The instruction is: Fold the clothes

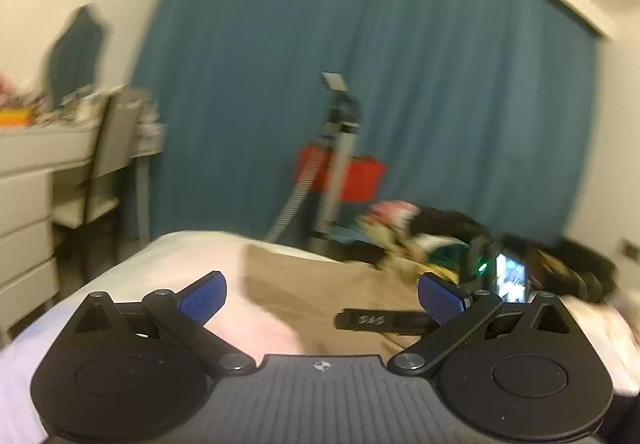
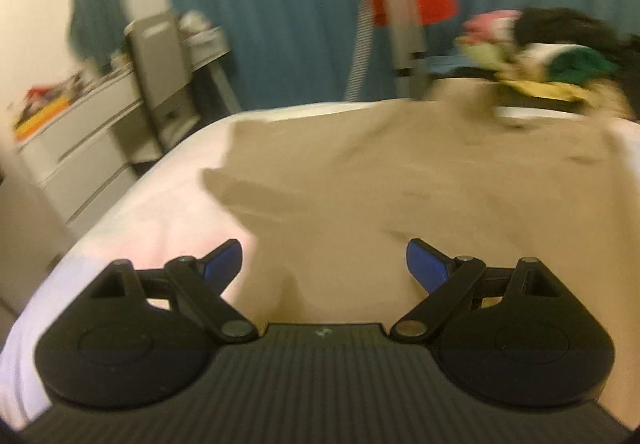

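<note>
Both views are motion-blurred. The left gripper hangs over the bed with its blue pads spread wide and nothing between them. The right gripper is likewise wide apart and empty, low over the near part of the cloth.

A tan cloth lies spread flat on the white bed — it covers the middle and right of the surface and leaves a bare strip along the left edge. Its left border is ragged, with a darker fold or shadow there; I cannot tell which. In the left view the same cloth sits just beyond the pads.

At the far right of the bed is a pile of clothes — pink, black, green and yellow pieces, heaped, touching the far edge of the tan cloth. The left view shows the right gripper's body, a small lit screen on it, in front of that pile.

Beyond the bed: a tripod, a red box behind it, a blue curtain. Far left, a white dresser and a chair.
</note>
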`<state>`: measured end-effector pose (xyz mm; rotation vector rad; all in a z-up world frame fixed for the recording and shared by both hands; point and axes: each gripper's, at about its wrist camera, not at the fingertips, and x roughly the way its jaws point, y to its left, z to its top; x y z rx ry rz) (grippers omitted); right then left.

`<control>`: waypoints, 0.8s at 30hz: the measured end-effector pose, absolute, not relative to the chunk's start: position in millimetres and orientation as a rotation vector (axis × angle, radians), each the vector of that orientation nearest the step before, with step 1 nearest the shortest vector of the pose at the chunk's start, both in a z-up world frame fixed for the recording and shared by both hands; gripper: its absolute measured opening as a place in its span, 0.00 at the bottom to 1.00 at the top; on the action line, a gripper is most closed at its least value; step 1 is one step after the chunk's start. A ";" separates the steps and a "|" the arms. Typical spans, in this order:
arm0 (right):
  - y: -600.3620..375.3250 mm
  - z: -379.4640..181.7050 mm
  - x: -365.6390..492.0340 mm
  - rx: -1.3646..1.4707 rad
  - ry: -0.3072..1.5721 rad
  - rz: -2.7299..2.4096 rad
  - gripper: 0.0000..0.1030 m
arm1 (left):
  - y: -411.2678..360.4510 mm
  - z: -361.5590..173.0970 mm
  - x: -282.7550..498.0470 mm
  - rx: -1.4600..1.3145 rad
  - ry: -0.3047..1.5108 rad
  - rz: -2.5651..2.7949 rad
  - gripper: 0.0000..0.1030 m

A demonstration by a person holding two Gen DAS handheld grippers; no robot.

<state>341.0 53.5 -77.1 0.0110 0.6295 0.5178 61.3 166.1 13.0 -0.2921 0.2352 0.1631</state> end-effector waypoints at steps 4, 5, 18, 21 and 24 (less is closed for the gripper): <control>132.6 -102.4 371.4 -0.208 0.555 0.578 0.88 | 181.2 -1.8 83.2 -0.351 0.263 0.254 1.00; 150.6 -109.4 379.0 -0.261 0.538 0.582 0.87 | 184.1 -5.4 88.7 -0.362 0.270 0.274 1.00; 124.7 -62.3 426.0 -0.167 0.397 0.386 0.08 | 196.5 -28.6 124.3 -0.425 0.273 0.390 1.00; 65.1 -30.8 410.9 -0.040 0.302 0.331 0.08 | 186.9 -27.0 121.3 -0.412 0.289 0.351 1.00; 0.9 -16.8 402.6 0.053 0.244 0.224 0.08 | 174.5 -25.2 118.4 -0.389 0.301 0.313 1.00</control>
